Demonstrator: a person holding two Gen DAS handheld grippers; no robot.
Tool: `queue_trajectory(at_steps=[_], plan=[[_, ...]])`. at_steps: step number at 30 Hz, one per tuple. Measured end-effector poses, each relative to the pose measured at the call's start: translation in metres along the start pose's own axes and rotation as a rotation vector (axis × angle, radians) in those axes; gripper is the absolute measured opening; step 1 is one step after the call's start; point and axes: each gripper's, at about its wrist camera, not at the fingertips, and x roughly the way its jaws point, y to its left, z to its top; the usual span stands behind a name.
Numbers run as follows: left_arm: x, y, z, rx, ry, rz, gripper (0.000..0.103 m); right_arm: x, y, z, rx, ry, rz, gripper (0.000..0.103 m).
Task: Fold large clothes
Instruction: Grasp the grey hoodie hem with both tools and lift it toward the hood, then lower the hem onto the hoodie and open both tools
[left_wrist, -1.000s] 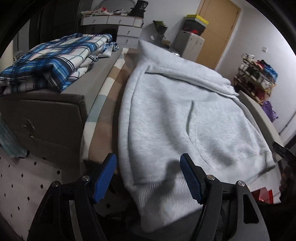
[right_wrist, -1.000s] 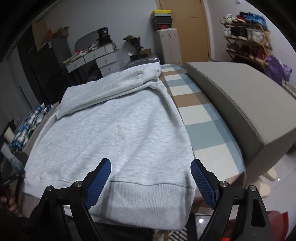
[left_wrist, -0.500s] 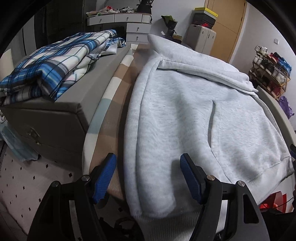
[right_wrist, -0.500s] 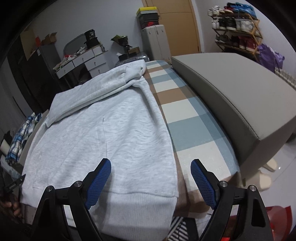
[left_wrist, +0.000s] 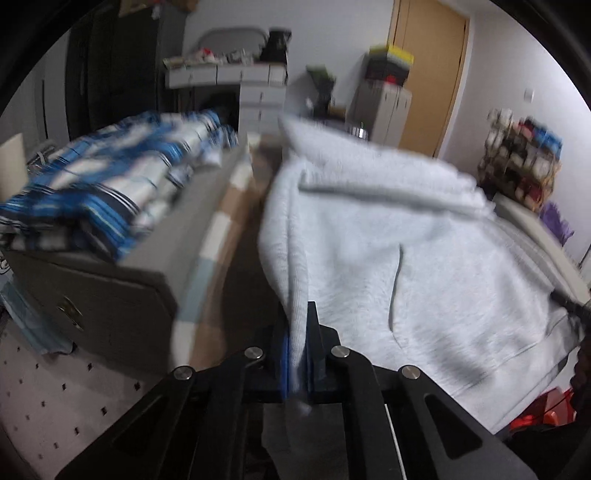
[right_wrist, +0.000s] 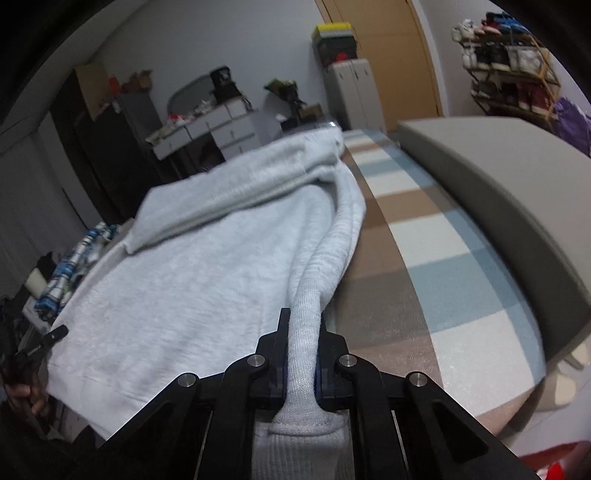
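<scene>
Both grippers, left (left_wrist: 297, 354) and right (right_wrist: 301, 363), have just closed, pinching the grey hoodie's (right_wrist: 192, 288) hem corners; plaid clothes (left_wrist: 110, 192) lie at ten o'clock, a grey cushion (right_wrist: 498, 184) at two.

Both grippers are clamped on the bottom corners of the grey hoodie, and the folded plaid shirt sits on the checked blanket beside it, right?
Not quite. The plaid shirt sits on the grey cushioned block, not on the checked blanket; the left wrist view shows it. The left gripper and right gripper are indeed clamped on the hoodie.
</scene>
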Motion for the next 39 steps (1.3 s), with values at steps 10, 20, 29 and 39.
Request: queue_trajectory(at_steps=[10, 20, 29, 39], plan=[[-0.041, 0.001, 0.028, -0.012, -0.096, -0.153, 0.002, -0.058, 0.011, 0.026, 0.012, -0.13, 0.149, 0.008], [0.028, 0.015, 0.166, -0.069, -0.226, -0.259, 0.002, -0.003, 0.023, 0.162, 0.017, -0.272, 0.133, 0.008], [0.192, 0.02, 0.185, -0.043, -0.001, 0.077, 0.002, 0.174, -0.001, 0.202, 0.064, -0.058, -0.099, 0.009], [0.188, 0.027, 0.145, 0.033, 0.083, 0.032, 0.067, 0.162, -0.028, 0.174, 0.063, 0.086, -0.049, 0.079]])
